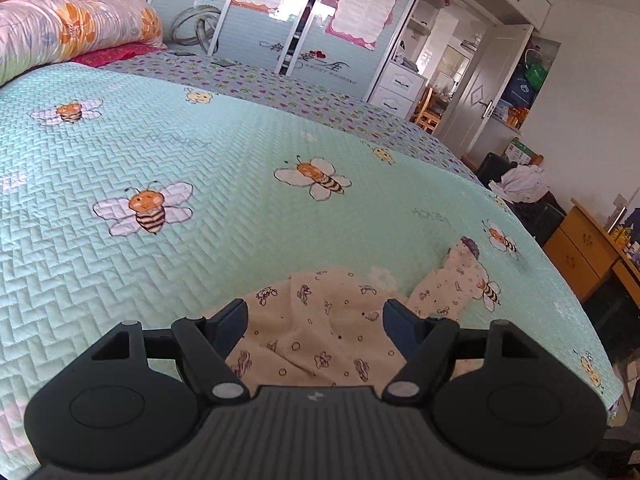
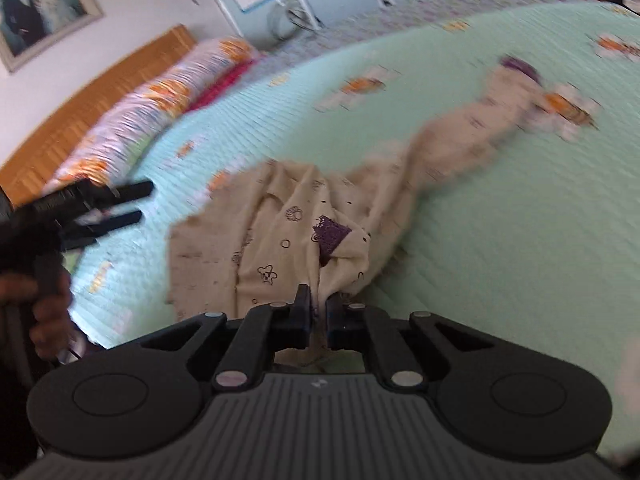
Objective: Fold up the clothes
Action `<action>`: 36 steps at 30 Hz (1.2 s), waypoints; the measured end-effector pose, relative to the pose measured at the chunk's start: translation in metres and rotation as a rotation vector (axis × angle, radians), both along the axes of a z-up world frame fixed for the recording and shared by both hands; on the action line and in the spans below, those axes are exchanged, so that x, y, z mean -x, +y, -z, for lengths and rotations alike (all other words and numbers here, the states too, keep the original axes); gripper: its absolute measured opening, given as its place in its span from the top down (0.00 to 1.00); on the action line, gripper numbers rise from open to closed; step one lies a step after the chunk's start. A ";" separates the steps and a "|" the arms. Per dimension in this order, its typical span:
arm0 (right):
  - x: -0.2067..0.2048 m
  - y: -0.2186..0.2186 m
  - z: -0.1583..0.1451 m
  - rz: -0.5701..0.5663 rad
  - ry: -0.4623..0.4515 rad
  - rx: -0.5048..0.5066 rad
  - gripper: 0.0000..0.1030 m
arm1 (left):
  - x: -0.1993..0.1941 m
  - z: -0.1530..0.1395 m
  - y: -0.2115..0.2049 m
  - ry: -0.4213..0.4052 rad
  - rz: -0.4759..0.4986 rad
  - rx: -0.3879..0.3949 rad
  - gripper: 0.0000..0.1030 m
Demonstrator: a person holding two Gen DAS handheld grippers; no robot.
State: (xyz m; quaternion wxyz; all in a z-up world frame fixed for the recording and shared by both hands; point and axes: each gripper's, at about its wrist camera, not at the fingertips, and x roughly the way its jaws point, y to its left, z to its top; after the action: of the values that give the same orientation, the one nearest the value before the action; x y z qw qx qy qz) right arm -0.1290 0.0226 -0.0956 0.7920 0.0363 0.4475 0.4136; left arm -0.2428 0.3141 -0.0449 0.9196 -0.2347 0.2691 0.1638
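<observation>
- Left wrist view: we held our left gripper (image 1: 314,316) low over the cream cotton garment printed with small purple cartoon figures (image 1: 328,332), its fingers spread wide with nothing between them. The cloth lay under the gap, so we judged the wide spread was there to straddle a fold of it. The garment sat crumpled near the edge of the mint-green quilted bedspread with bee pictures (image 1: 200,152), one limb with a purple cuff (image 1: 466,268) trailing away toward the far side.
- Right wrist view: our right gripper (image 2: 318,316) had its fingers drawn nearly together on an edge of the same garment (image 2: 280,224). The cloth rose from the bedspread (image 2: 500,220) into that pinch, presumably to lift the edge for folding. The picture was blurred, so finer creases were unclear. The left gripper (image 2: 128,204) stood off to the side, fingers parted, just beside the garment, not touching it.
</observation>
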 end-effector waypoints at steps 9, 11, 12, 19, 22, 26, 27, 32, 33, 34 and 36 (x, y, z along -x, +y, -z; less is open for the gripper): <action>-0.023 -0.023 -0.033 0.193 -0.061 -0.116 0.37 | -0.017 0.008 -0.014 0.085 0.033 -0.046 0.25; -0.034 -0.004 -0.037 0.154 -0.060 -0.133 0.37 | -0.021 0.011 -0.015 0.101 0.037 -0.047 0.25; -0.040 0.008 -0.036 0.133 -0.060 -0.134 0.37 | -0.023 0.014 -0.016 0.106 0.043 -0.046 0.25; -0.042 0.090 0.010 -0.012 0.013 -0.036 0.81 | -0.013 0.022 -0.019 0.136 0.027 -0.024 0.26; -0.003 0.091 -0.002 -0.101 -0.083 -0.063 0.97 | -0.003 0.008 -0.017 0.087 0.026 -0.025 0.25; 0.051 0.075 -0.035 -0.305 -0.229 -0.177 0.98 | -0.003 0.001 -0.017 0.053 0.056 0.013 0.25; 0.062 0.073 -0.039 -0.362 -0.246 -0.175 0.98 | -0.003 0.001 -0.018 0.047 0.067 0.028 0.25; 0.069 0.072 -0.013 -0.442 -0.144 -0.059 0.96 | -0.014 0.014 -0.025 0.091 0.115 0.059 0.25; 0.065 0.068 -0.017 -0.420 -0.130 -0.077 0.94 | -0.017 0.020 -0.027 0.118 0.119 0.051 0.25; 0.061 0.063 -0.021 -0.399 -0.115 -0.100 0.91 | -0.021 0.028 -0.029 0.147 0.121 0.040 0.25; 0.052 0.051 -0.031 -0.352 -0.104 -0.150 0.71 | -0.020 0.036 -0.026 0.166 0.107 0.041 0.27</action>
State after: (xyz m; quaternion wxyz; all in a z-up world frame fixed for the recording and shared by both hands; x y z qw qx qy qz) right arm -0.1807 0.0738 -0.0647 0.7247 -0.0052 0.3732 0.5792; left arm -0.2226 0.2882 -0.0809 0.8966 -0.2242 0.3599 0.1278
